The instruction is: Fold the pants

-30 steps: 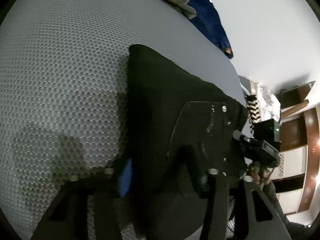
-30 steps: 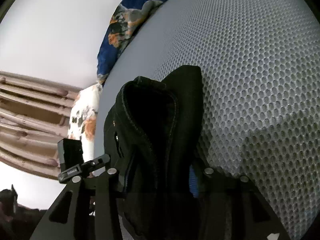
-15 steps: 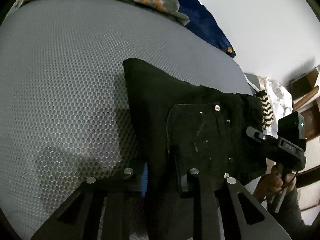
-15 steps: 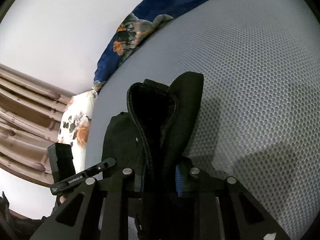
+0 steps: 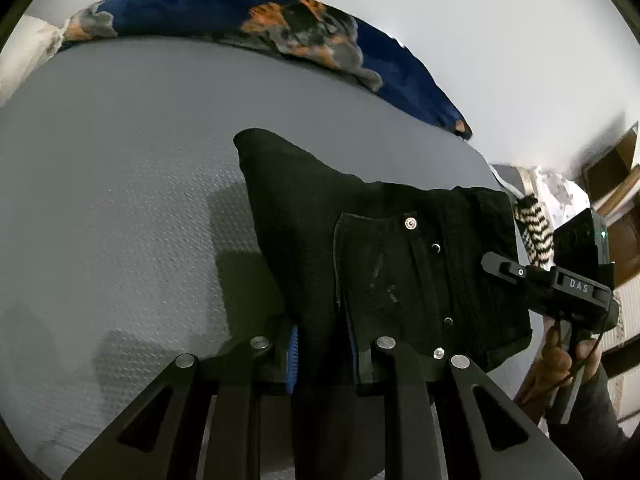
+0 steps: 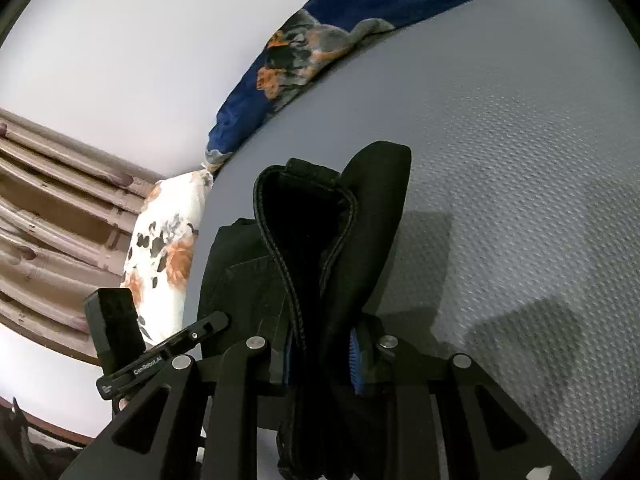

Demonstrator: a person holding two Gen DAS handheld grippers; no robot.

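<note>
Black pants (image 5: 360, 248) hang lifted above the grey mesh mattress (image 5: 120, 200), bunched in thick layers with rivets and a back pocket showing. My left gripper (image 5: 322, 354) is shut on a fold of the pants, blue pads pressing the cloth from both sides. The right gripper (image 6: 320, 354) is shut on the waistband end of the pants (image 6: 312, 240), whose stitched edge loops upward in front of it. In the left wrist view the right gripper's body (image 5: 560, 284) shows at the far right, held by a hand (image 5: 560, 360).
A blue patterned blanket (image 5: 280, 28) lies along the mattress's far edge by the white wall. A white floral pillow (image 6: 168, 248) sits at the mattress corner. Brown curtains (image 6: 48, 200) hang at the left, wooden furniture (image 5: 616, 184) at the right.
Both grippers closed onto the pants and rose, lifting the cloth off the mattress. The views tilted up, bringing the blanket and wall into sight.
</note>
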